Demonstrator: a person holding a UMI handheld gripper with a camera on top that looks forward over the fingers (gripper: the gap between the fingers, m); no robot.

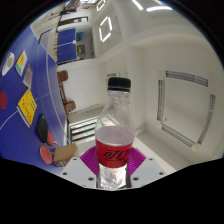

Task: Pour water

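A clear plastic bottle [115, 130] with a black cap and a red label stands upright between the fingers of my gripper [113, 160]. Both purple pads [92, 157] press against its sides at the label. The bottle is lifted well above the floor and table. Its lower part looks clear, and I cannot tell how much water it holds. No cup or other vessel for the water shows near the bottle.
To the left and below lies a blue table [28, 85] with several small objects, among them a white cup [9, 62] and a brown roll [62, 152]. A white wall with a radiator [185, 105] is to the right. Chairs [66, 90] stand beyond the table.
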